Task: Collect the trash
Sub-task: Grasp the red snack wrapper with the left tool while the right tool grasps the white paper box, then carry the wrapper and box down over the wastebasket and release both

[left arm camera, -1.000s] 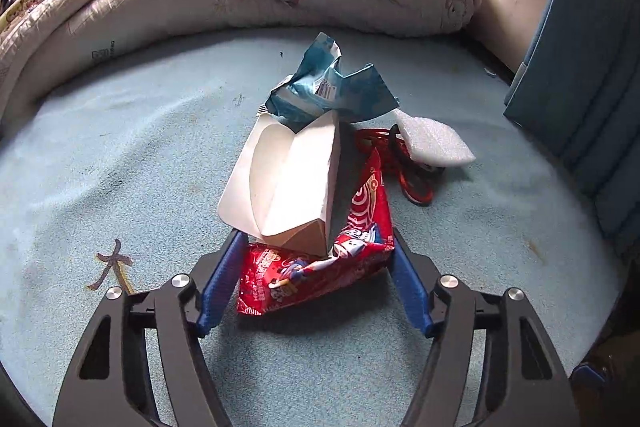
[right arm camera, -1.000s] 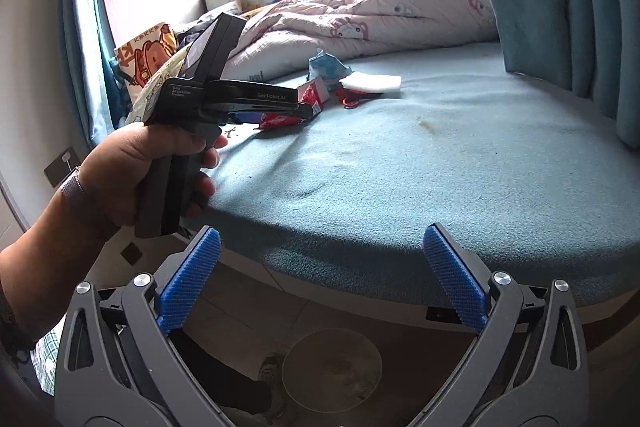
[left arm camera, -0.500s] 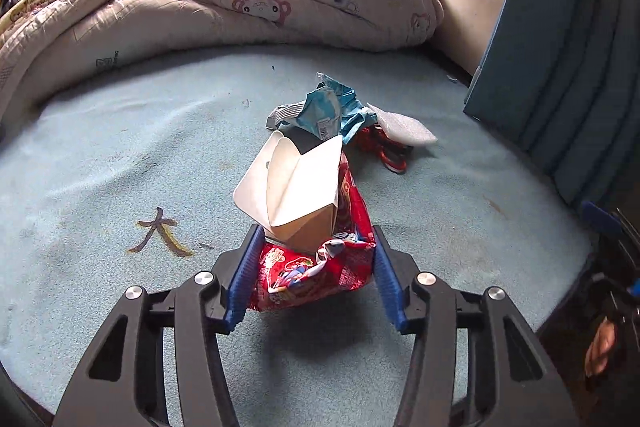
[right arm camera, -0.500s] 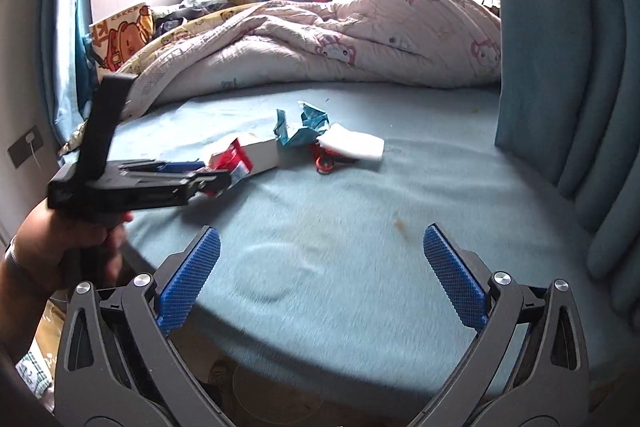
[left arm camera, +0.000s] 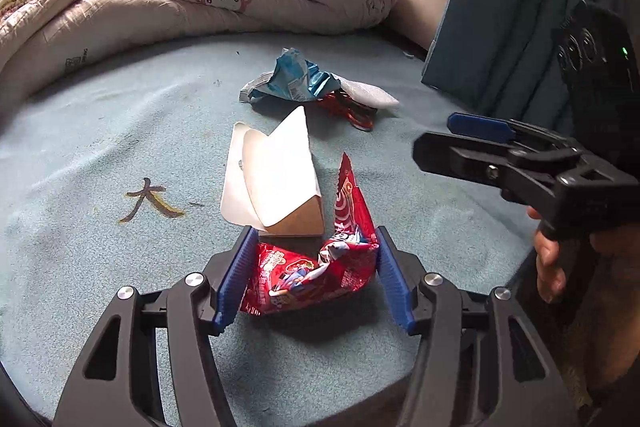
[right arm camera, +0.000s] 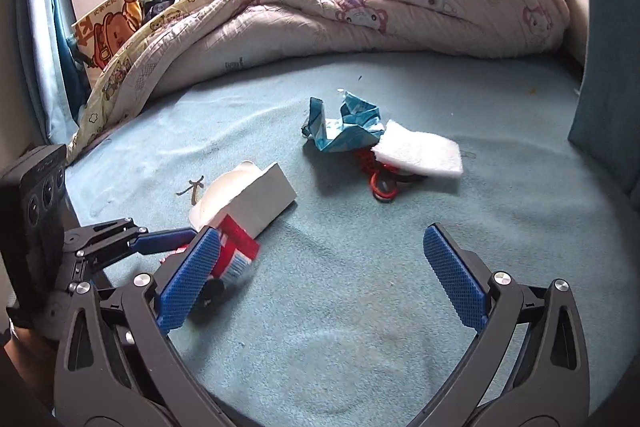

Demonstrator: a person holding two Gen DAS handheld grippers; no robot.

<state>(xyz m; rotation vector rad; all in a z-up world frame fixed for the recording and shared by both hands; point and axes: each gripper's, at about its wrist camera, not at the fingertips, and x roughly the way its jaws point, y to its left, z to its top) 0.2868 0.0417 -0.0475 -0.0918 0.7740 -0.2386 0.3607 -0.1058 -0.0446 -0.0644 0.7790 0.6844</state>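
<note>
Judging by the litter on the bed, little is collected yet. A crinkled red snack wrapper (left arm camera: 316, 271) is pinched between the half-closed pads of the left gripper (left arm camera: 314, 277), whose jaws have just been opening slightly. The right gripper (right arm camera: 324, 275) is held wide and empty. Above centre, a folded white carton (left arm camera: 272, 175), crumpled blue wrapper (left arm camera: 292, 81) and white foam piece (right arm camera: 418, 153) are left on the nubbly blue sheet (left arm camera: 100, 131).

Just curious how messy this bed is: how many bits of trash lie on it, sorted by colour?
Red: 2, snack wrapper, tangled red piece
Blue: 1, crumpled wrapper
White: 2, paper box, foam pad
Total: 5
</note>
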